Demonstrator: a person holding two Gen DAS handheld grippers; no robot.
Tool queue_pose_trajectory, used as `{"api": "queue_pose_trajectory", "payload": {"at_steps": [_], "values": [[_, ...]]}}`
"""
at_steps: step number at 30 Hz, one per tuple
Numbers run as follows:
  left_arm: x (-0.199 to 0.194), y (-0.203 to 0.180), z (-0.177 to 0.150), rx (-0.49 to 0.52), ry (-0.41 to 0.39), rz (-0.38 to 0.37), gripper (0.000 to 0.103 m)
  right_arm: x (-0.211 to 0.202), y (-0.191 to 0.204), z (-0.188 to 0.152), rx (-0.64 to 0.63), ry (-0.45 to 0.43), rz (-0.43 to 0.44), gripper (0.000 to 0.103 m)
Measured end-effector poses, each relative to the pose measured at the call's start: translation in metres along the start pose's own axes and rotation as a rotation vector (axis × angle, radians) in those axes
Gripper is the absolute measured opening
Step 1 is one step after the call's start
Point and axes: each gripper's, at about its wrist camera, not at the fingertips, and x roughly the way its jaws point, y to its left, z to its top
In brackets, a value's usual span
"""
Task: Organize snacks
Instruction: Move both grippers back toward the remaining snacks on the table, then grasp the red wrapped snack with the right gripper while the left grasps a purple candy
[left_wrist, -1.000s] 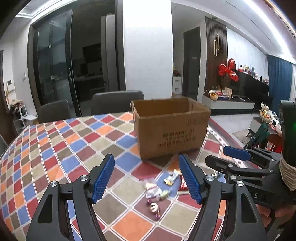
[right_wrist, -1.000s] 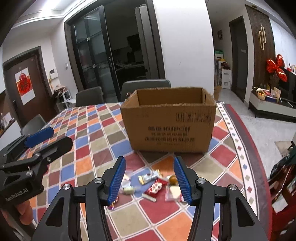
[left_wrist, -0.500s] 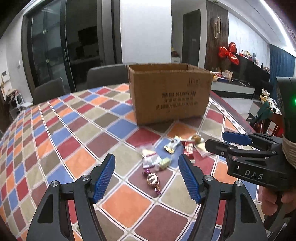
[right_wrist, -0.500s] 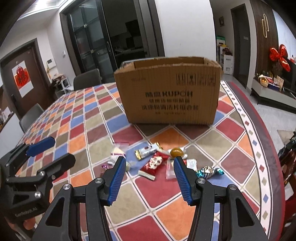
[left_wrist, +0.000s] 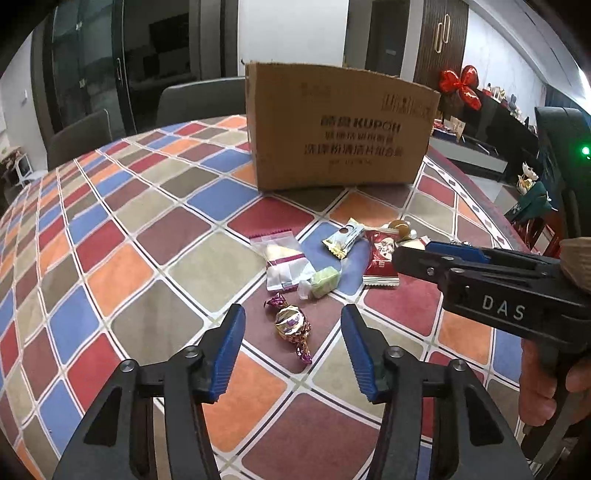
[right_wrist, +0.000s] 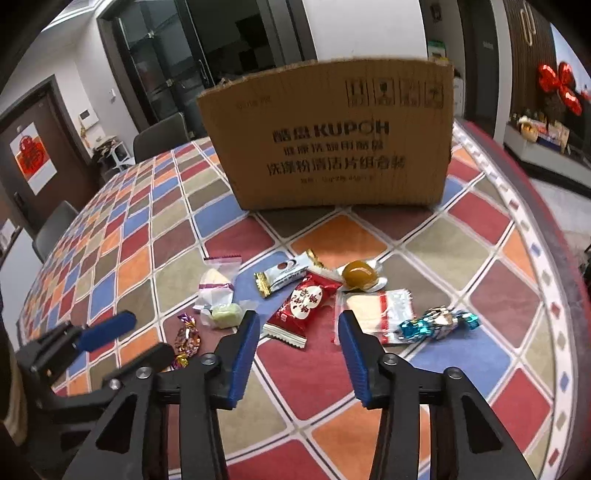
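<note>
Hovering over a checked tablecloth (left_wrist: 122, 236), the left gripper (left_wrist: 291, 350) narrows its jaws around a gold-and-purple candy (left_wrist: 291, 325) without touching it; the right gripper (right_wrist: 297, 350) closes likewise just short of a red snack packet (right_wrist: 301, 301), nothing pinched. Snacks lie scattered between the grippers and a cardboard box (right_wrist: 332, 140) printed "KUPOH"; open cloth spreads left, while the table's rounded edge (right_wrist: 565, 266) runs close on the right; "DAS" marks the right gripper's side.
</note>
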Motion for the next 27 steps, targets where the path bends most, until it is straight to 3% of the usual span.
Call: {"api": "queue_pose_trajectory", "payload": {"at_steps": [18, 23, 27], "values": [[0.030, 0.000, 0.002, -0.023, 0.059, -0.022, 0.035, 0.039, 0.002, 0.011, 0.040, 0.070, 0.007, 0.033], [0.034, 0.004, 0.000, -0.041, 0.073, -0.034, 0.023, 0.044, 0.005, 0.011, 0.023, 0.074, -0.009, 0.032], [0.034, 0.005, 0.000, -0.043, 0.070, -0.042, 0.023, 0.044, 0.011, 0.009, -0.021, 0.064, -0.025, 0.029]]}}
